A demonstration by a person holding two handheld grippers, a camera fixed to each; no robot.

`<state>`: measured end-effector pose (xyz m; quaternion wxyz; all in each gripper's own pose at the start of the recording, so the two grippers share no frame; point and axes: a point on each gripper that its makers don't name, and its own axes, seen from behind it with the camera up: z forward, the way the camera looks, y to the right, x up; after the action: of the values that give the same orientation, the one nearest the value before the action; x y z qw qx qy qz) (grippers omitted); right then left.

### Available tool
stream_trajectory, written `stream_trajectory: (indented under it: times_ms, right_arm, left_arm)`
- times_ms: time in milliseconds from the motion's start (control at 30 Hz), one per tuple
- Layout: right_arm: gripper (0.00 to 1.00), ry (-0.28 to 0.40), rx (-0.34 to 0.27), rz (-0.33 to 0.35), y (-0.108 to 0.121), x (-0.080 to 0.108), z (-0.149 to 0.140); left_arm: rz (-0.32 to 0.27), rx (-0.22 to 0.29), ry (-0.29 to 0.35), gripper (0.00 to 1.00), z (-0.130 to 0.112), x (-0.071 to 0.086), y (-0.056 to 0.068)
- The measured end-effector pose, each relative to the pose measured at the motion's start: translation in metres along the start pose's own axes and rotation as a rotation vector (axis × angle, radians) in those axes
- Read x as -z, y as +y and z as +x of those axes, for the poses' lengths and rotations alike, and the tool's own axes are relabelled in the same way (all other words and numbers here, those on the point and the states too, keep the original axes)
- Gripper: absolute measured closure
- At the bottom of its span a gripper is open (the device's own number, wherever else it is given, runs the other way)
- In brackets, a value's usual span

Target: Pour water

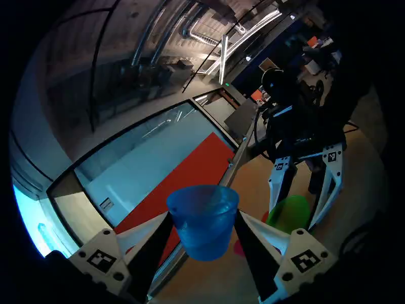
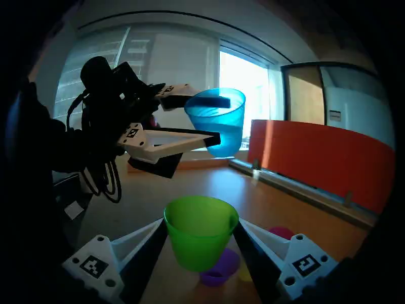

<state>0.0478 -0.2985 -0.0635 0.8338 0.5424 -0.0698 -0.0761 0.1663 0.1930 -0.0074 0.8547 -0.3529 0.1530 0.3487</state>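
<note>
Left gripper (image 1: 203, 225): fingers clamped on the blue cup (image 1: 202, 218), one on each side of its wall. Rim is open toward the camera.

In the right gripper view that cup hangs in the air above the table (image 2: 152, 190). It sits higher than the green cup (image 2: 201, 240), well apart from it and slightly tilted. Its lower half looks darker (could be a water line, can't tell).

Right gripper (image 2: 201, 230): fingers pinched on the green cup, both sides touching. Cup is upright and held low over the table.

On the table just under it:
- a small purple cup (image 2: 221, 268)
- a yellow thing (image 2: 244, 273) just beside the purple one, too hidden to identify
- a pink cup (image 2: 281, 233) near the right finger

A red panel (image 2: 324, 157) runs along the table's far edge. A bright window (image 2: 243, 83) is behind the blue cup. A person's dark sleeve (image 2: 35, 142) is behind the left gripper.
</note>
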Motion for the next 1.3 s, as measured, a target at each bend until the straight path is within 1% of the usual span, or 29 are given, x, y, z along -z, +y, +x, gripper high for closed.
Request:
stream_trajectory:
  times_ms: [267,567,900,1300]
  right_arm:
    - [0.10,0.003,0.011,0.019,-0.0046,-0.0003,0.0031]
    - [0.10,-0.001,0.014,0.024,-0.0041,-0.0012,0.0036]
    - [0.10,0.005,0.017,0.024,-0.0040,-0.0029,0.0062]
    - [0.10,0.004,0.018,0.019,-0.0019,-0.0023,0.0059]
  left_arm:
    - [0.001,-0.016,0.006,0.17,0.0032,0.0001,0.0012]
    - [0.003,-0.039,0.006,0.17,0.0024,0.0017,0.0019]
    - [0.004,-0.086,0.005,0.17,0.0026,0.0011,0.0037]
    - [0.007,-0.126,0.009,0.17,0.0047,-0.0014,0.0039]
